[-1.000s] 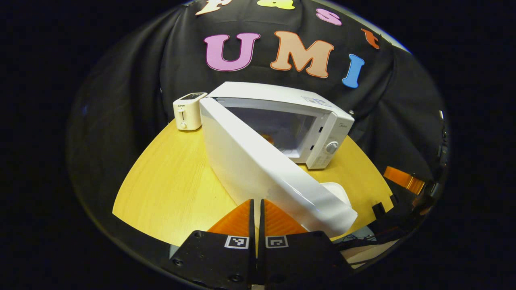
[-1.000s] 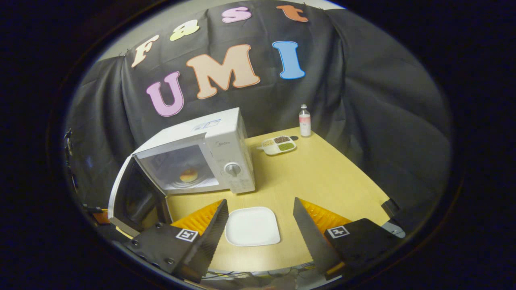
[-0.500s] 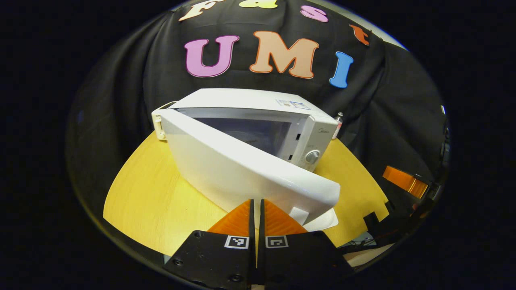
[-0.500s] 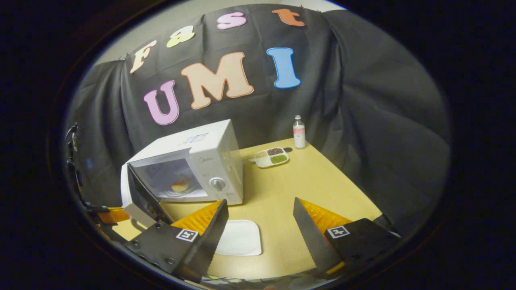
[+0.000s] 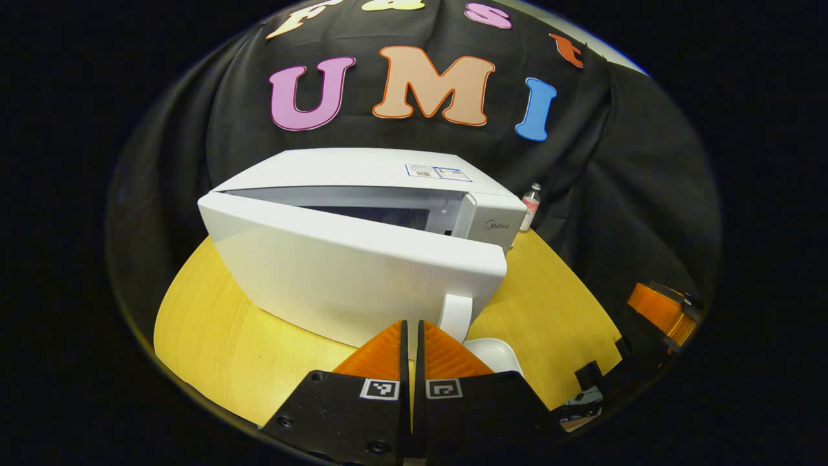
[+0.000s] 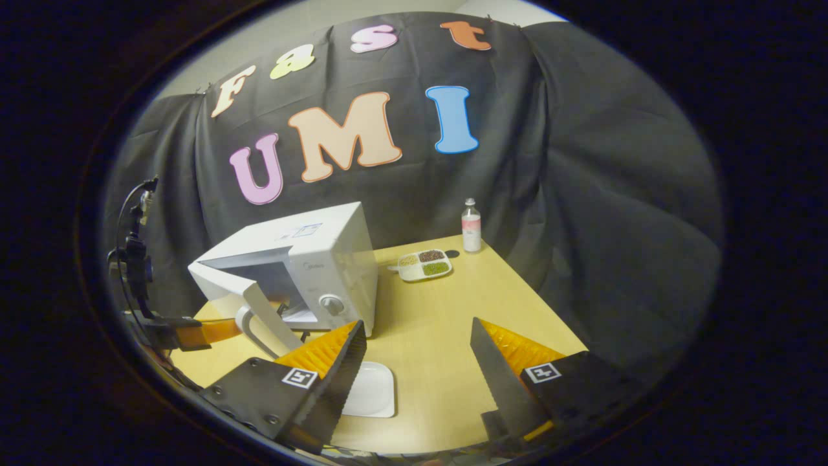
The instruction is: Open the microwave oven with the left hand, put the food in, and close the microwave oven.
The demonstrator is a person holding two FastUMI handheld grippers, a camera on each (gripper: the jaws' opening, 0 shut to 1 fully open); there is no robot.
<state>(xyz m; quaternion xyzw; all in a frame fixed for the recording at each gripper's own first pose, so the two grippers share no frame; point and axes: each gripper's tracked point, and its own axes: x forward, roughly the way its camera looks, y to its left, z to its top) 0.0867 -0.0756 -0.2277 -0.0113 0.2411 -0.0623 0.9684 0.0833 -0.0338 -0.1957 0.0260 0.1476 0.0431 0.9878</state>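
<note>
The white microwave [image 5: 388, 175] stands on the yellow table [image 5: 246, 349] with its door [image 5: 356, 278] ajar, leaving a narrow gap at the latch side. My left gripper [image 5: 411, 323] is shut with nothing between its fingers, and its tips rest against the door's outer face beside the handle [image 5: 456, 317]. In the right gripper view the microwave [image 6: 323, 246], its half-shut door [image 6: 233, 291] and the left gripper [image 6: 207, 331] behind it sit at the left. My right gripper [image 6: 417, 323] hangs open over the table's front, holding nothing. The cavity is mostly hidden by the door.
An empty white plate [image 6: 369, 396] lies near the front edge, also seen as the plate [image 5: 495, 353] under the door handle. A sectioned dish [image 6: 424, 265] and a small bottle [image 6: 471, 226] stand at the back. The right gripper [image 5: 660, 310] shows at the far right.
The microwave door has swung from wide open to nearly shut, with my shut left gripper following behind it. The food inside has gone out of sight. The right gripper has drawn back slightly.
</note>
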